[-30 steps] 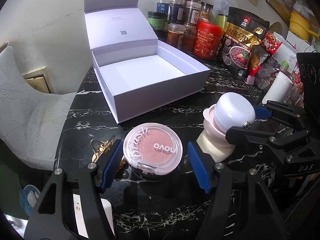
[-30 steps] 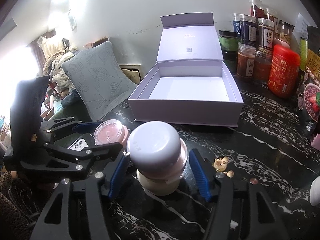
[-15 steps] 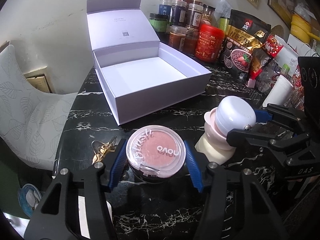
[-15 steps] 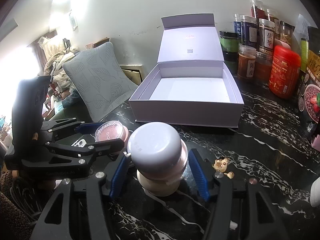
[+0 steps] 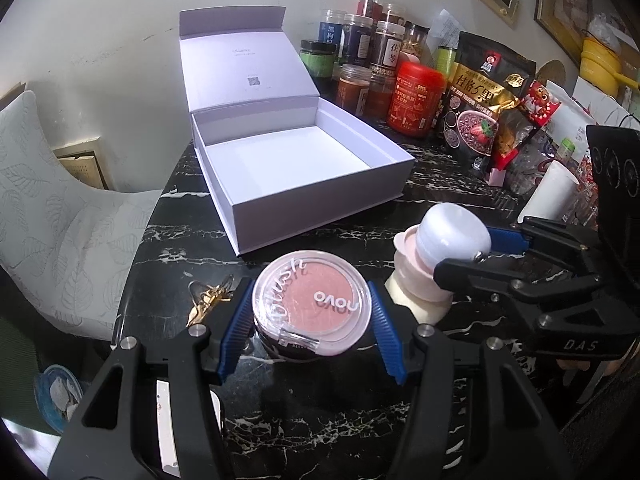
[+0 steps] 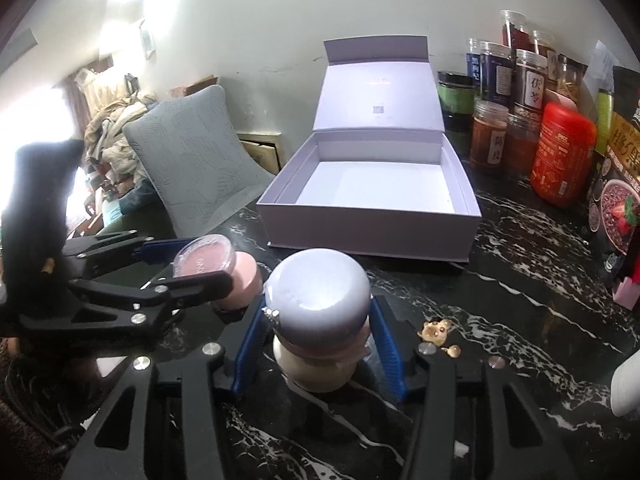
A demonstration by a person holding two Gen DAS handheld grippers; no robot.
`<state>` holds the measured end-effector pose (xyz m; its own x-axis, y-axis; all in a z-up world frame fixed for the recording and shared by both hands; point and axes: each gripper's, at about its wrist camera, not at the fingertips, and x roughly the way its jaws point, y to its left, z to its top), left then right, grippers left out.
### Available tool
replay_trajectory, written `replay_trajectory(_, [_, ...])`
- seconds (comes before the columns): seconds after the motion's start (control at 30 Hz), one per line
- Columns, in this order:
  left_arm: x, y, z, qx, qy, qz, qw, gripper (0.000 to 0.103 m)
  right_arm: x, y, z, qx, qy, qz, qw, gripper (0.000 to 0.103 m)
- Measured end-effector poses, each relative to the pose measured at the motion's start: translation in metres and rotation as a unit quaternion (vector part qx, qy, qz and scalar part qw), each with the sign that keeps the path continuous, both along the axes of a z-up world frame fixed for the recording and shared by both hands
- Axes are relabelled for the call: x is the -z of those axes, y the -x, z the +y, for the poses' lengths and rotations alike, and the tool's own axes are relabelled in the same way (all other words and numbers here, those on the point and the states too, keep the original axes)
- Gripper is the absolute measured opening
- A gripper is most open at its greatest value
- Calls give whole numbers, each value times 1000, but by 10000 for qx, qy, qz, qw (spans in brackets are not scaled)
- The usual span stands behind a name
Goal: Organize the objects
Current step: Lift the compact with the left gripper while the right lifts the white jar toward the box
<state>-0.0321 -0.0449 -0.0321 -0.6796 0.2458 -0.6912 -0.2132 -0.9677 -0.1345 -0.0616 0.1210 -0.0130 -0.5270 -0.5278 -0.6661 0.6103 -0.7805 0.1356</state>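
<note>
A round pink blush compact (image 5: 312, 304) with a clear lid lies on the black marble table (image 5: 304, 420). My left gripper (image 5: 310, 320) is shut on it, a blue pad against each side. Just right of it stands a small cream jar (image 6: 320, 296) with a pale lilac domed cap. My right gripper (image 6: 318, 332) has its jaws closing on this jar, and both pads meet the cap's sides. Beyond them sits an open lilac gift box (image 6: 368, 232), empty, with its lid standing up. The left wrist view also shows the jar (image 5: 452, 236) and the right gripper (image 5: 472, 256).
Spice jars, a red canister (image 5: 416, 100) and snack bags (image 5: 480, 112) crowd the back right. A bunch of keys (image 5: 208, 300) lies left of the compact and a gold trinket (image 6: 436, 330) right of the jar. A cushioned chair (image 5: 52, 208) stands beyond the table's left edge.
Both grippers' jaws have narrowed. The left pads came in against the compact, and the right pads closed in on the jar's cap. Neither object has shifted on the table.
</note>
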Motion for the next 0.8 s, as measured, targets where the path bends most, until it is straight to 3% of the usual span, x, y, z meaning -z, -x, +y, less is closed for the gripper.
replay_trajectory(0.2, [-2,-4,1,-17,-8,27,10000,55,7,7,5,60,198,-158,9997,59])
replay_trajectory(0.5, [-1,-4,0,-25,-39,-13,10000,55,3,7,0,29,220,124,9997,59])
replay_trajectory(0.6, [-1,-4,0,-32,-39,-20,10000,55,2,6,-2,-23,192,173,9997,53])
replay_trajectory(0.8, [-2,-5,0,-14,-42,12,10000,55,0,4,3,-68,308,141,9994,53])
